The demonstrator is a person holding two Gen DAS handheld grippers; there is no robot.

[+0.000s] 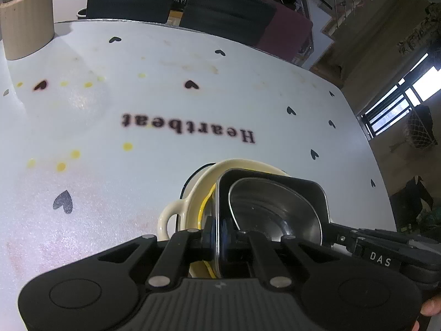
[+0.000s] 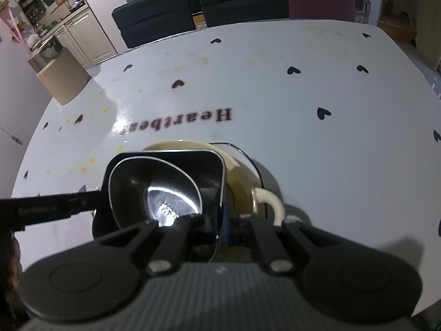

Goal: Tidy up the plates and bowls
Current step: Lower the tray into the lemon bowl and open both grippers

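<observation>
both the left gripper (image 1: 220,237) and right gripper (image 2: 220,234) have their jaws clamped on opposite rims of the black dish (image 1: 275,182); uneven lifting could tip its steel bowl (image 1: 275,209) onto the cream bowl (image 1: 190,209).

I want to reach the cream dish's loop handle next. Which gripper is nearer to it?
Likely the left gripper: it pinches the black square dish's rim beside the handle. The right gripper pinches the opposite rim.

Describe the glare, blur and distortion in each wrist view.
Left wrist view: fisheye bends the table edge into an arc; the "Heartbeat" print is soft, a bright sheen lies at left, the windows are blown out. Right wrist view: darker overall, with a hard white glare spot inside the steel bowl and a reflective streak crossing the print.
</observation>
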